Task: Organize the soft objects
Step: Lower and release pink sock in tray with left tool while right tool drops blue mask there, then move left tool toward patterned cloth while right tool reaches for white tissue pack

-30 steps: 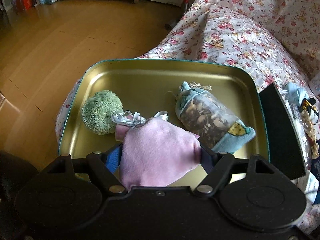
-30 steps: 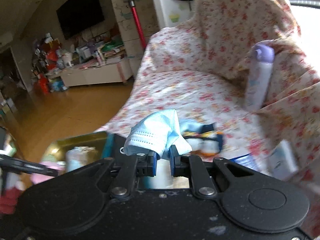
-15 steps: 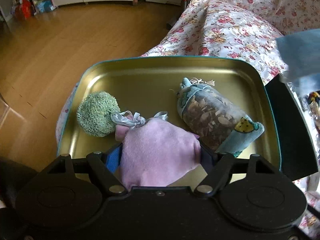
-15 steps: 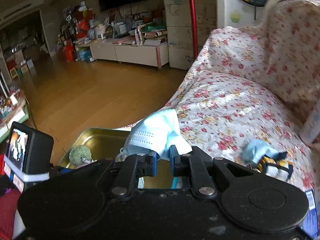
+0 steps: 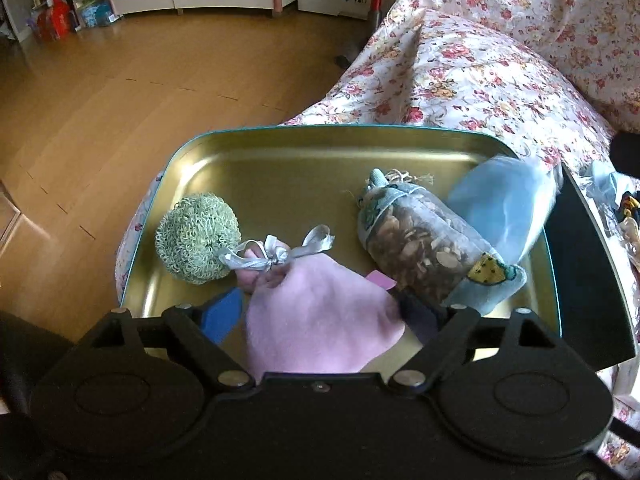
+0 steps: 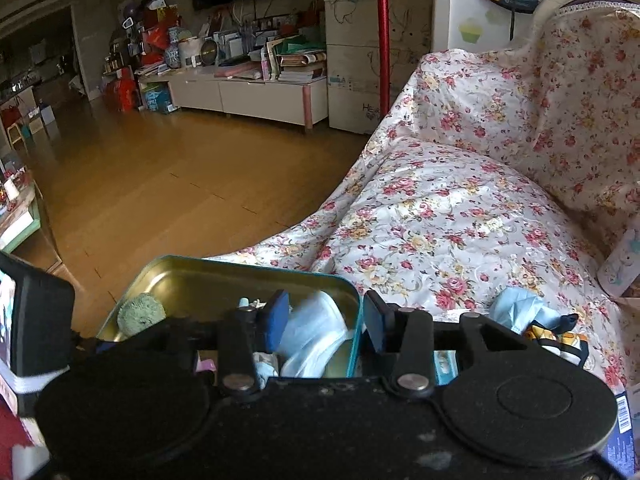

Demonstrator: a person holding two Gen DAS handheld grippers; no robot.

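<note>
A gold tin tray (image 5: 288, 160) rests on the floral sofa. In it lie a green knitted ball (image 5: 196, 236), a mesh sachet of dried bits (image 5: 420, 244) and a pink pouch (image 5: 320, 316) with a grey ribbon. My left gripper (image 5: 320, 314) has its jaws spread around the pink pouch, which rests on the tray floor. A light blue face mask (image 5: 500, 204) is blurred and dropping into the tray's right end; it also shows in the right wrist view (image 6: 316, 332). My right gripper (image 6: 326, 324) is open above the tray (image 6: 240, 276), the mask below its pads.
A black lid (image 5: 584, 272) stands at the tray's right edge. Another blue mask and a small toy (image 6: 536, 320) lie on the sofa cushion (image 6: 440, 216) to the right. Wood floor (image 6: 160, 184) lies to the left, with a TV cabinet at the far wall.
My right gripper swung left over the tray and opened, letting the blue mask fall into the tray. My left gripper's jaws widened around the pink pouch.
</note>
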